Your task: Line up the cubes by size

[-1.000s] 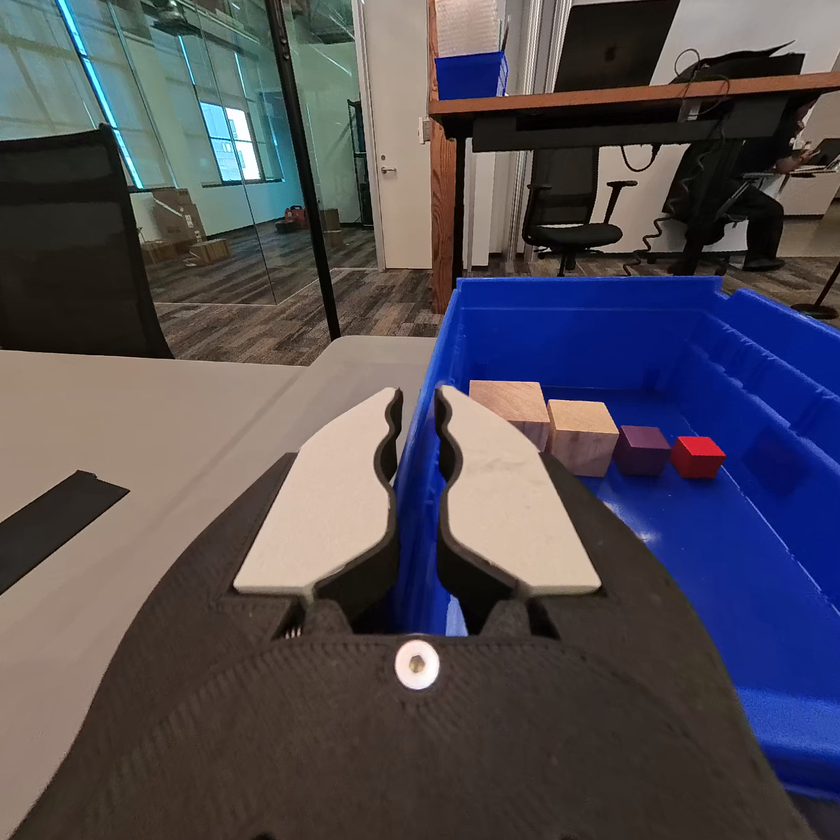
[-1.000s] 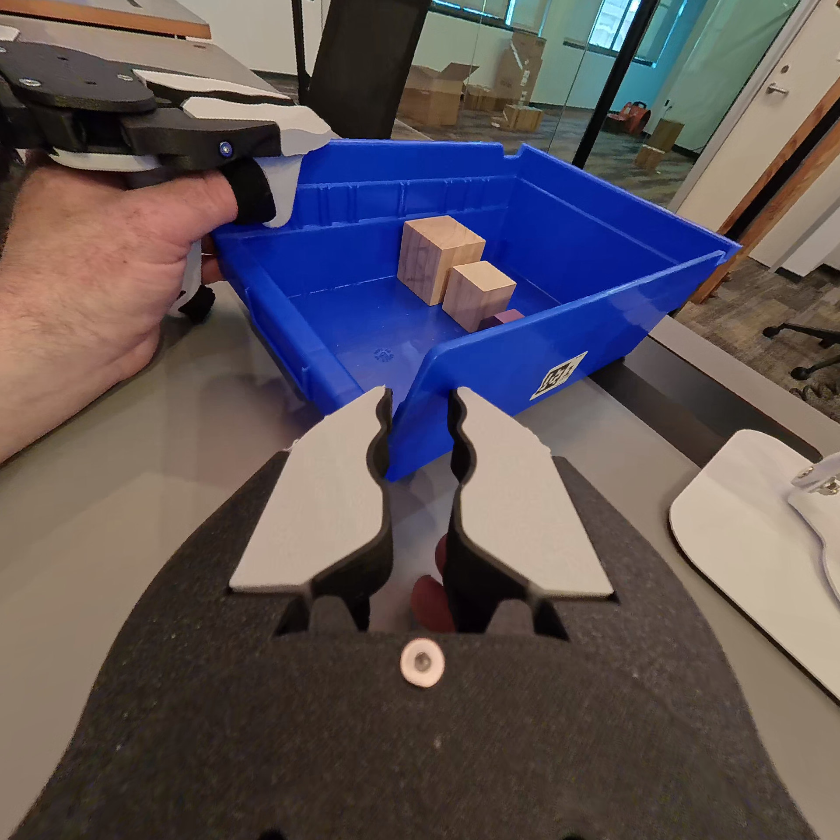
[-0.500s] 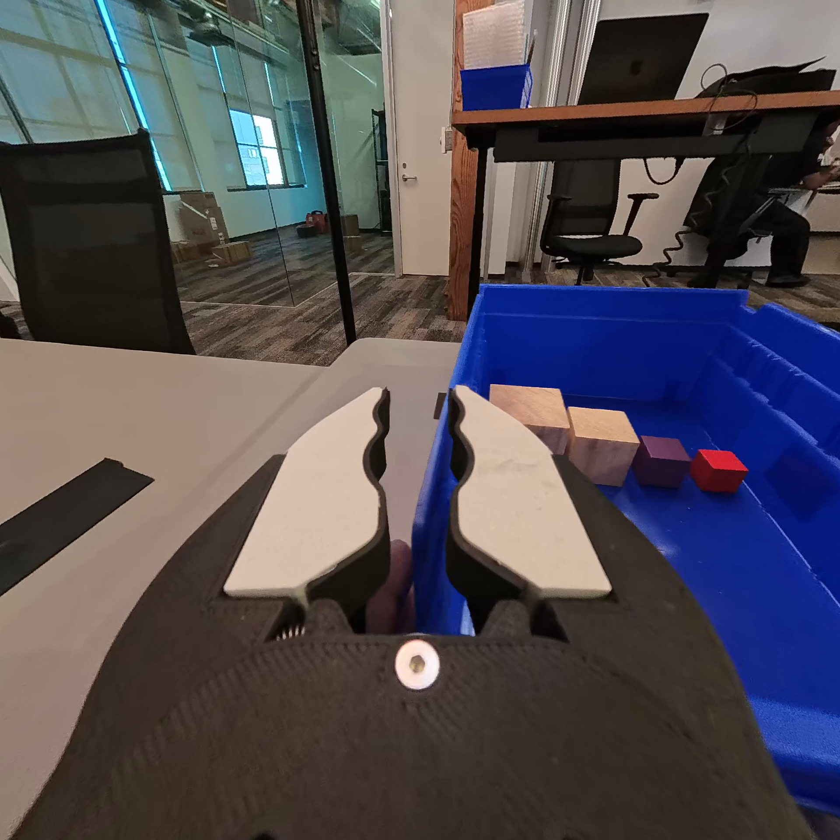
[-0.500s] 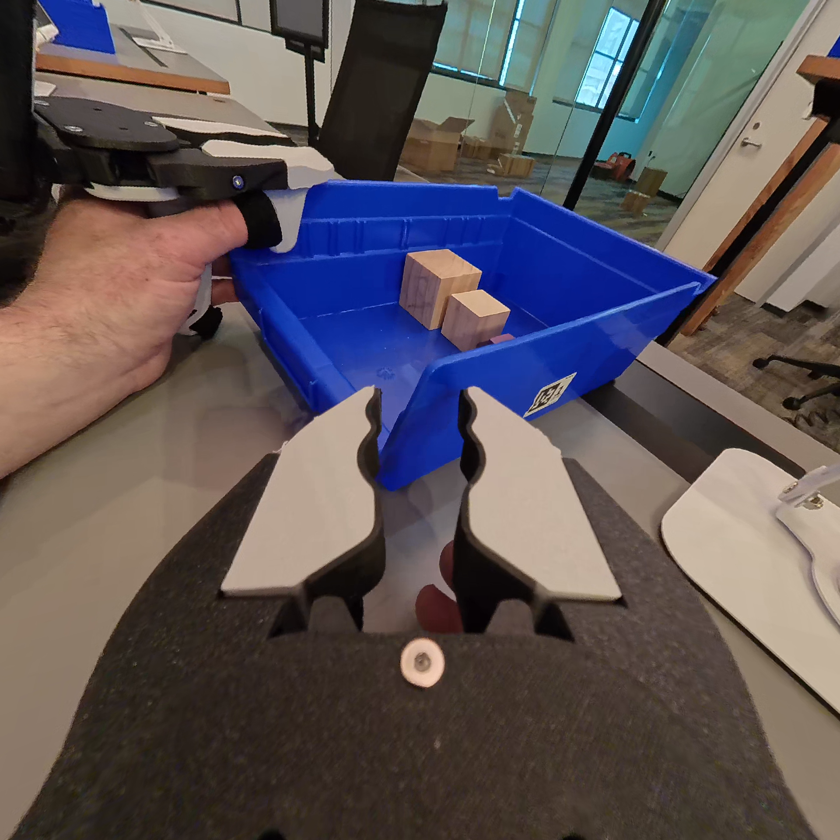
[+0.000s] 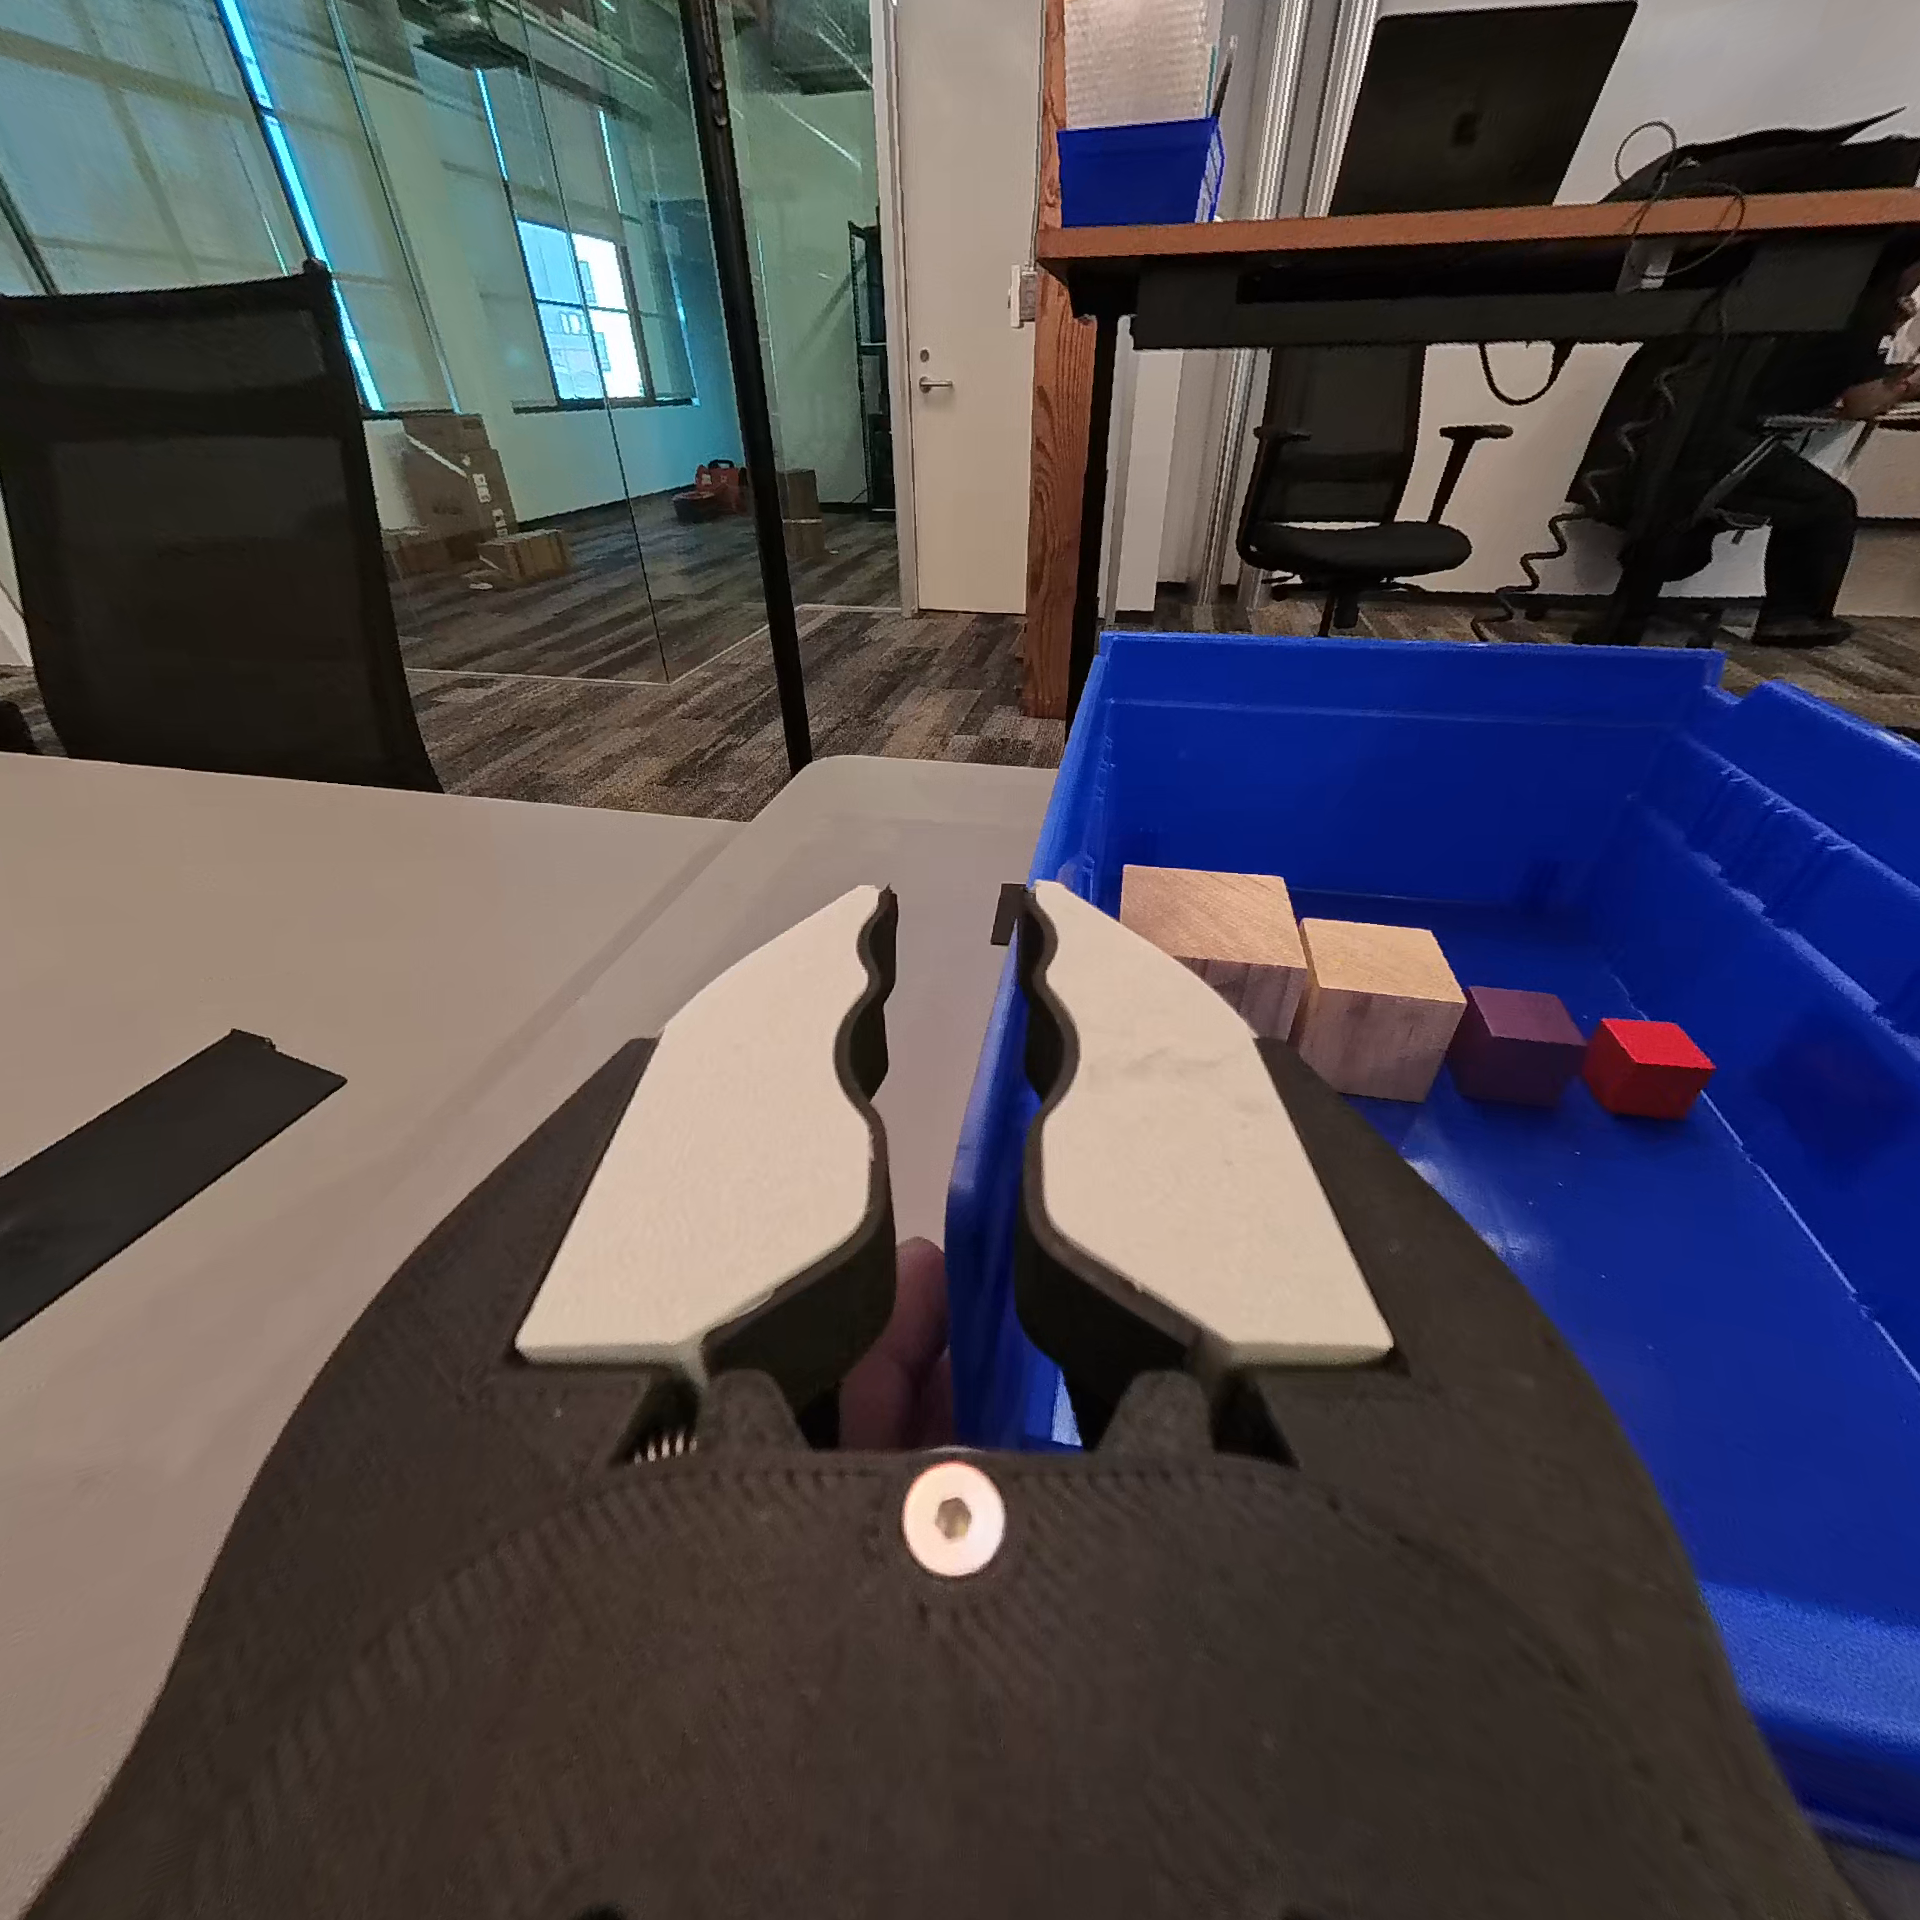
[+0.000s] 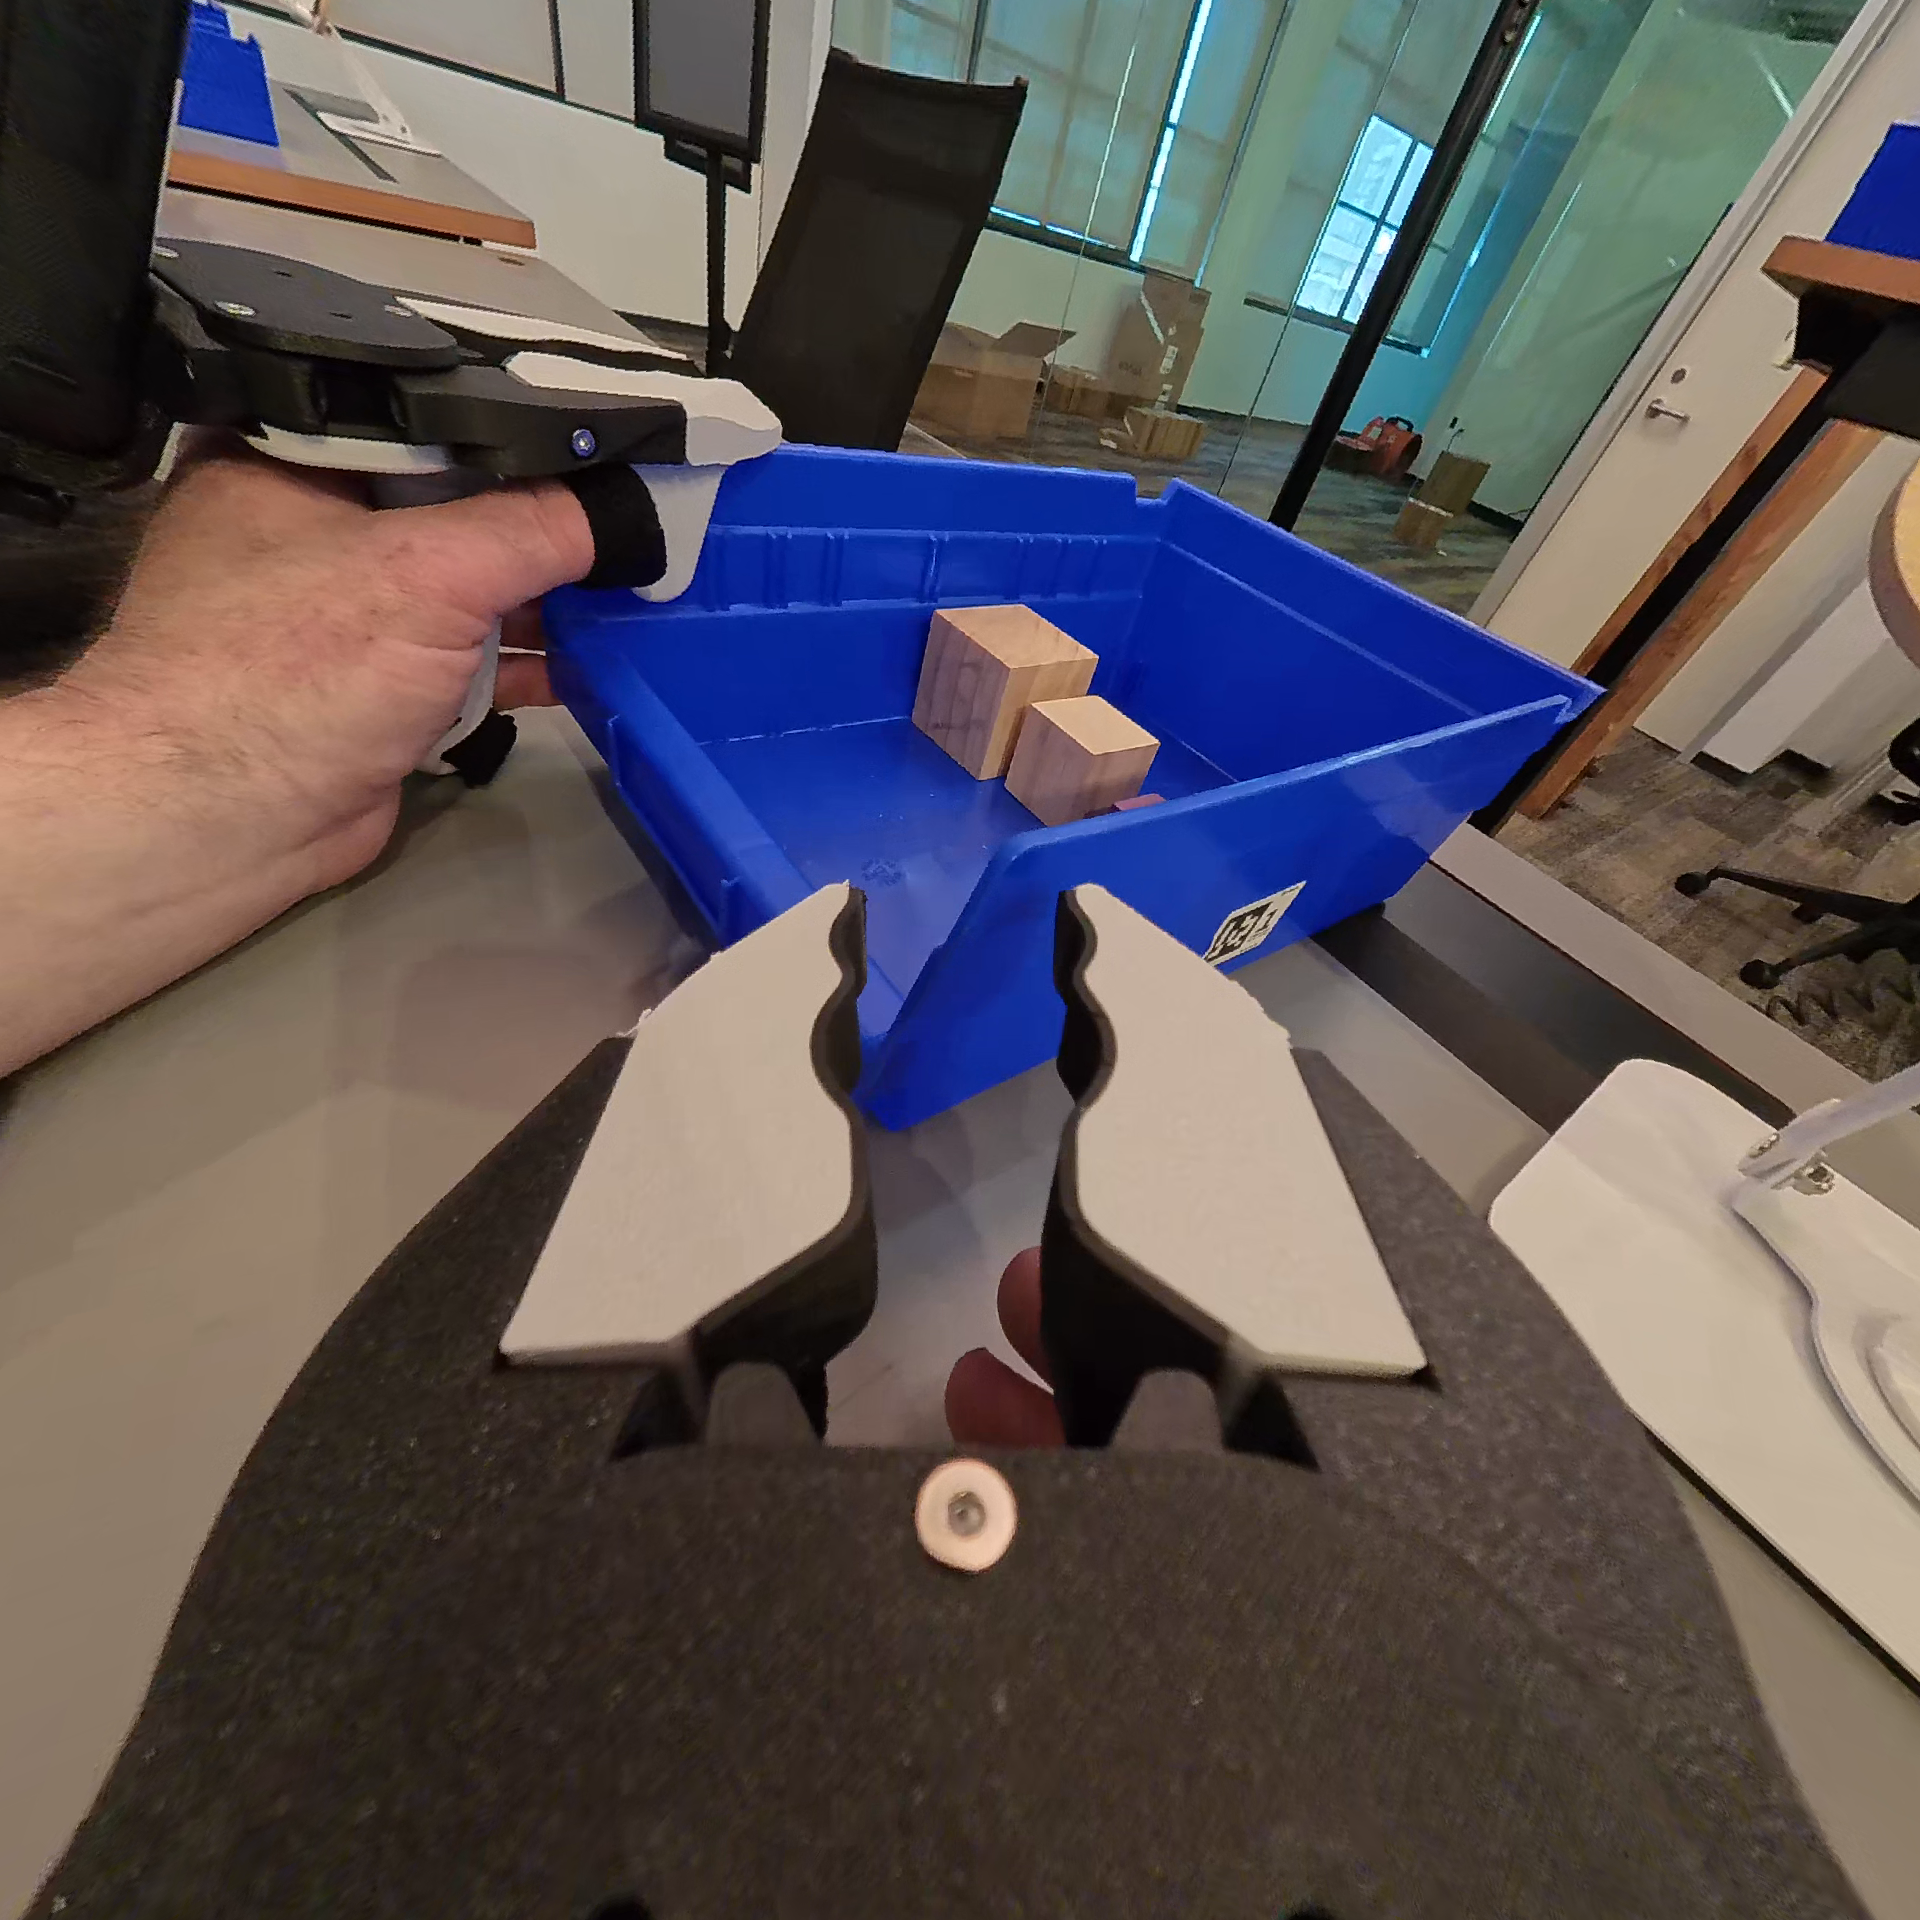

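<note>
Four cubes in the bin, beyond both tools (jaws apart, bare).

My left gripper has pale grey fingers with wavy black pads, a ribbed black body and a silver hex screw; my right gripper matches, its body grainier.

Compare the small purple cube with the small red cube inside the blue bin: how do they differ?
The small purple cube is dark violet; the small red cube is bright red. The purple one looks slightly bigger. It sits beside the light wooden cube; the red one ends the row. Both rest on the floor of the blue plastic bin.
</note>
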Demonstrator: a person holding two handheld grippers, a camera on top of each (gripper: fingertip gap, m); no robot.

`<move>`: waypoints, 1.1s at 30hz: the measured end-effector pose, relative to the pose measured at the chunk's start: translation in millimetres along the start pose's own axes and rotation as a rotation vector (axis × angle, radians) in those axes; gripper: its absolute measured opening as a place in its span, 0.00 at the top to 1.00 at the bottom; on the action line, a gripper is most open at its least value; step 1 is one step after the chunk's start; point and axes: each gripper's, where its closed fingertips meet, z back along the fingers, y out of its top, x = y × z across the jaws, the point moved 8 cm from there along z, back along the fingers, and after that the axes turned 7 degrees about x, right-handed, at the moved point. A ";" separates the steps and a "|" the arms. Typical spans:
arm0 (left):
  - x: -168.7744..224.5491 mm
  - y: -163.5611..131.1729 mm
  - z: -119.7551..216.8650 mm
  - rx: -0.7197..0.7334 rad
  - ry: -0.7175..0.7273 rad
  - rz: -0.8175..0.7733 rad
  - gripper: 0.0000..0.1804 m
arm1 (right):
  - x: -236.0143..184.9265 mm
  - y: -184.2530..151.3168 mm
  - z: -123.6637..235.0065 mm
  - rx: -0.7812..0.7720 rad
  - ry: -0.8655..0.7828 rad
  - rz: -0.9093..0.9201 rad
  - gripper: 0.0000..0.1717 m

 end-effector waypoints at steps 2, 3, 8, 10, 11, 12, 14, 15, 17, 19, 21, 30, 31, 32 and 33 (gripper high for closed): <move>-0.1 -0.1 -0.1 0.000 -0.002 0.004 0.88 | 0.4 0.3 0.8 0.007 -0.002 -0.003 0.80; -0.2 -0.1 -0.1 -0.001 -0.002 0.005 0.88 | 0.5 0.4 0.9 0.009 -0.002 -0.003 0.80; 0.7 -0.3 -1.2 -0.003 -0.009 0.013 0.87 | 0.6 0.7 1.7 0.017 -0.003 -0.003 0.80; 0.5 -0.4 -1.5 -0.004 -0.009 0.014 0.86 | 0.9 1.1 2.6 0.025 -0.006 -0.004 0.80; 0.4 -0.4 -1.6 -0.004 -0.008 0.016 0.86 | 1.3 1.1 3.0 0.028 -0.009 -0.004 0.79; 0.0 -0.4 -1.5 -0.003 -0.006 0.018 0.85 | 2.1 1.1 3.7 0.032 -0.013 -0.002 0.79; -0.6 -0.4 -1.7 -0.001 -0.005 0.023 0.85 | 4.4 1.1 5.9 0.043 -0.022 0.002 0.78; -1.1 -0.4 -1.8 0.000 -0.005 0.025 0.84 | 5.7 1.0 7.7 0.050 -0.034 0.017 0.78; -2.0 -0.4 -2.0 0.002 -0.001 0.031 0.83 | 6.6 1.1 11.6 0.070 -0.052 0.054 0.77; -2.5 -0.5 -2.2 0.003 -0.002 0.036 0.82 | 6.2 2.4 16.5 0.102 -0.060 0.072 0.77; -3.2 -0.5 -2.4 0.002 0.002 0.041 0.80 | 5.7 1.6 22.0 0.107 -0.068 0.106 0.77; -1.7 -0.2 -2.7 0.007 0.004 0.027 0.77 | 25.5 -4.7 65.8 0.133 -0.125 0.145 0.77; -1.0 -0.2 -2.9 0.008 0.004 0.021 0.77 | 28.0 -5.5 70.4 0.132 -0.129 0.146 0.77; -0.3 -0.1 -3.0 0.008 0.003 0.015 0.77 | 30.2 -6.4 75.0 0.131 -0.131 0.149 0.77; 0.0 -0.1 -3.0 0.008 0.004 0.011 0.76 | 32.1 -7.3 79.6 0.129 -0.134 0.156 0.77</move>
